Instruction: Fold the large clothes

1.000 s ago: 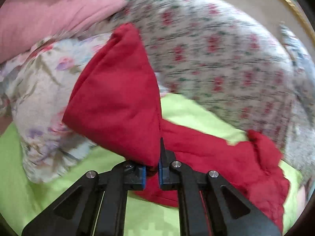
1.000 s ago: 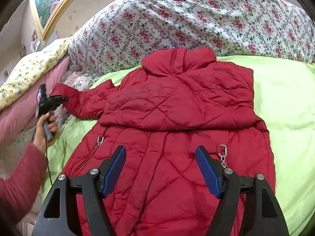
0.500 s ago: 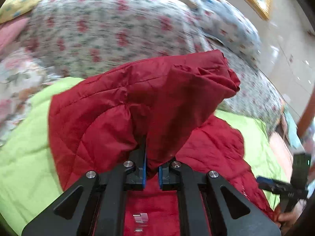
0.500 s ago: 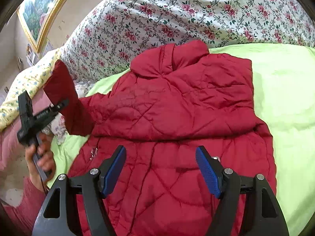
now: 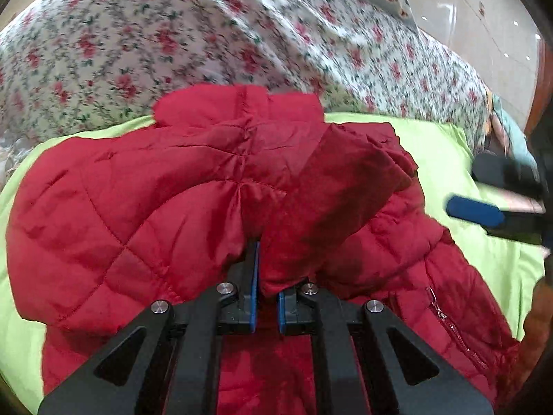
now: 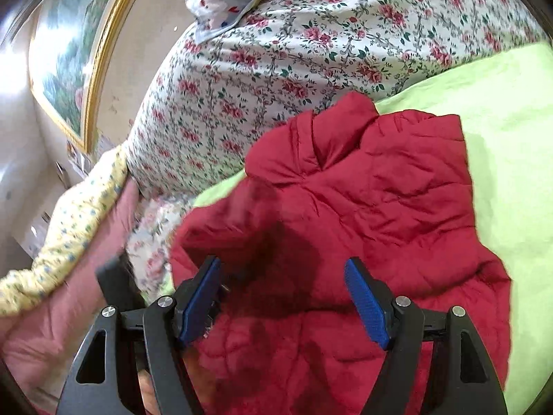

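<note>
One red jacket [image 5: 145,207] collar toward floral bedding [image 5: 172,41], left tool [image 5: 266,276] clenching sleeve [image 5: 331,200], right tool [image 6: 283,297] released

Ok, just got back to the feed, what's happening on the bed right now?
A person is folding a red jacket spread on the green sheet. The left gripper is shut on the sleeve and holds it over the jacket's body, near the collar. The right gripper hangs open above the jacket's lower part with nothing between its fingers. The sleeve is not yet laid down.
</note>
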